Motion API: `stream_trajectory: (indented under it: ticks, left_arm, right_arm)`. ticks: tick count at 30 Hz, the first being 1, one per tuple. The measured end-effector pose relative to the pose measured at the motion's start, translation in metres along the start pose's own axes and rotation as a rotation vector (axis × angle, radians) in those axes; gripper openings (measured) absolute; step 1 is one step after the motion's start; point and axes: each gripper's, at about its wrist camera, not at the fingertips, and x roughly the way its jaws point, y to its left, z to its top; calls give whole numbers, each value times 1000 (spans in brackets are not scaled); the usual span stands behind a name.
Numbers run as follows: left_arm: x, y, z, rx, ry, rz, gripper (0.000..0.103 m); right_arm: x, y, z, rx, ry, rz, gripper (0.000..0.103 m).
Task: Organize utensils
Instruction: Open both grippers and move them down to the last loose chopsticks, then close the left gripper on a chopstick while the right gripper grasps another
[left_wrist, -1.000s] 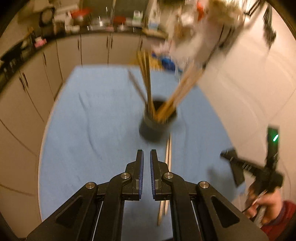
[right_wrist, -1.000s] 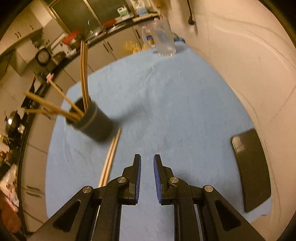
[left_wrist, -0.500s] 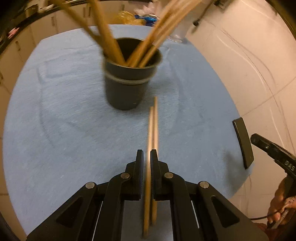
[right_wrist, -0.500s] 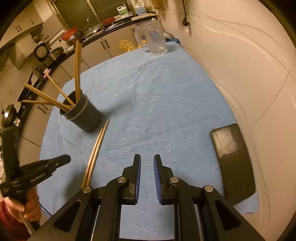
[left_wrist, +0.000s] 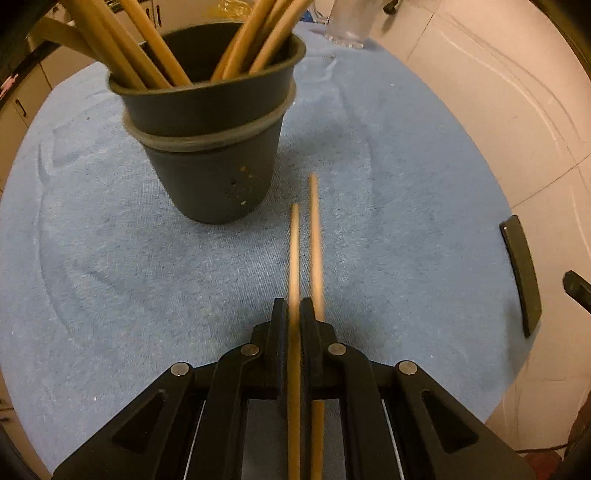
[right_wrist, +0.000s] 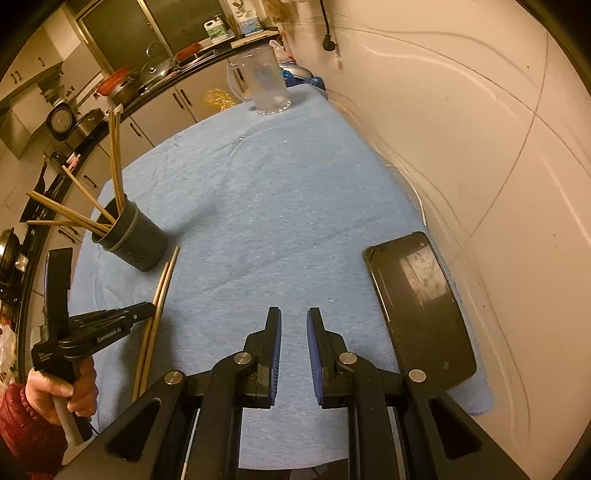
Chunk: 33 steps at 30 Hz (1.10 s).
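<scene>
Left wrist view: the left tool (left_wrist: 293, 314) sits low over the blue-clothed table (left_wrist: 110, 277), its jaws nearly together with one loose chopstick (left_wrist: 294, 243) running between them. Whether the pads actually pinch it or only straddle it cannot be told. A second chopstick (left_wrist: 314, 236) lies just right of the right finger, parallel and very near the first. Ahead and to the left stands the dark cup (left_wrist: 210, 147), already holding several chopsticks that lean outwards.

Two things could go wrong here. The stick outside the jaws is so near that it may be dragged or rolled when the tool lifts. A grip this far back along a long thin stick may also let it pivot, so its far tip knocks the cup's rim or the leaning sticks. The near ends of both sticks are hidden under the tool body, and the tips are blurred.

Right wrist view: the right tool (right_wrist: 293, 325) hangs over bare cloth with a clear gap between its blue pads, holding nothing. A black phone (right_wrist: 417, 306) lies to its right, a clear jug (right_wrist: 264, 86) far ahead. Far to its left, the other tool's tip meets the pair of chopsticks beside the cup, but its fingers overlap them, so the contact itself is not visible. The table's near edge is cut off below.
</scene>
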Motion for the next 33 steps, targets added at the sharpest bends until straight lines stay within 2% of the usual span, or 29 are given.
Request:
stream_trajectory:
  ticks: [8,13,15,20,25,33]
  left_arm:
    - [-3,15,-12,-58,-27,26,7]
    - [-17,48,-36,-153,-40,55,7]
    - [-22,62,-45,-181,-42,96,7]
    - [-34,98,-65,-253,-45,100,7]
    - [-39,115,-72,-261,-43,84,7]
    - [-41,125,-66,-218,-32,54,7]
  right_arm:
    - [15,16,2,-31,36,27,15]
    - [33,44,4,-75,81,69,16]
    - [44,60,4,-90,105,94,23]
    - [74,93,11,-101,167,131,24]
    - [112,129,26,-75,221,158,24]
    - [155,159,40,-61,276,107,24]
